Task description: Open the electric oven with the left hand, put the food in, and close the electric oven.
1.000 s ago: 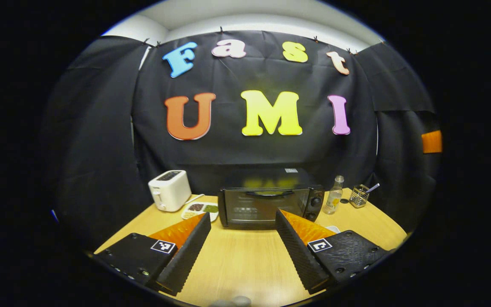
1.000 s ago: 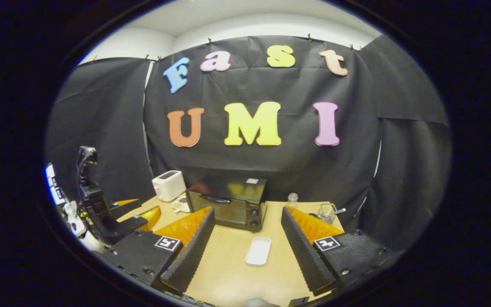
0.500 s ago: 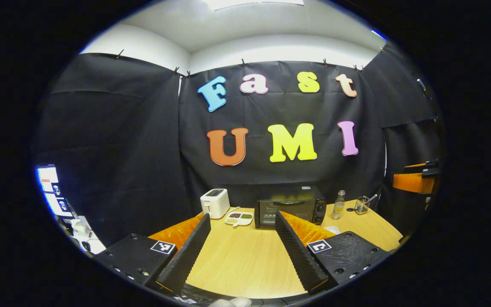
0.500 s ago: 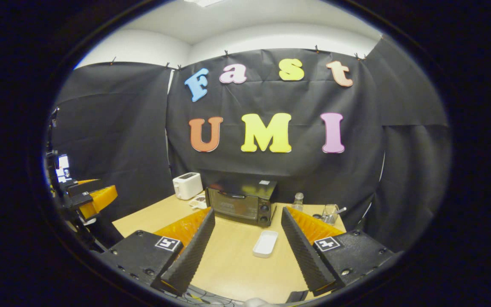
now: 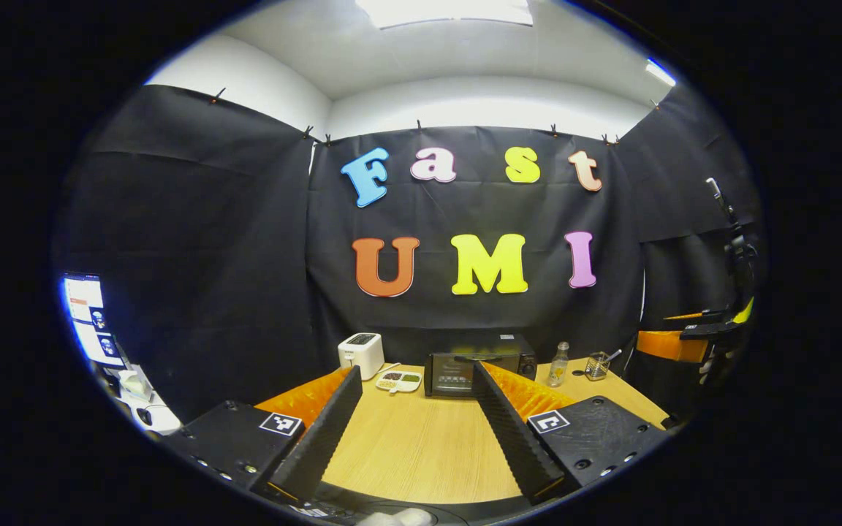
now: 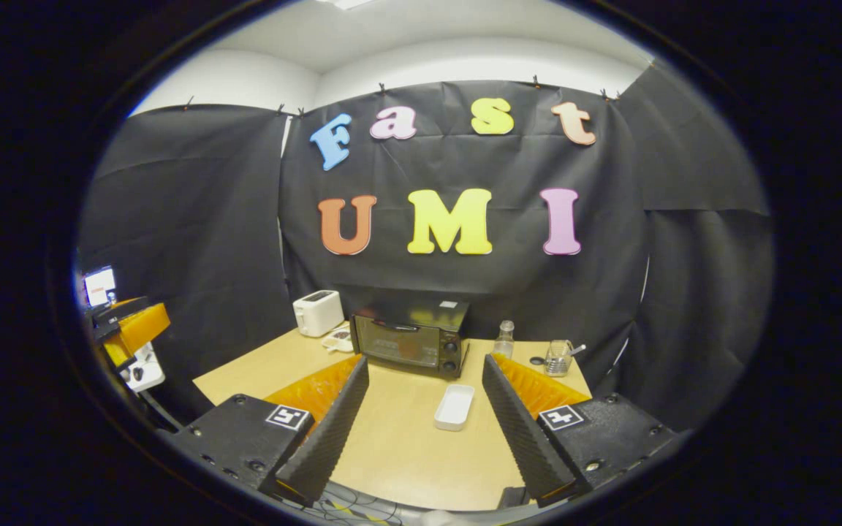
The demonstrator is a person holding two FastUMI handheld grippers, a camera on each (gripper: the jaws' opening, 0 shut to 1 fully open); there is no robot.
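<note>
Left gripper [image 5: 414,431] held level, pointing forward, fingers spread wide, nothing between them. Right gripper [image 6: 421,431] likewise level, fingers wide apart, empty, held well apart from left.

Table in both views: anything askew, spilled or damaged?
Nothing stands out. The oven sits upright with its door shut, the toaster and bottle stand upright, the white tray lies flat and empty in front of the oven. No spill visible on the table.
</note>
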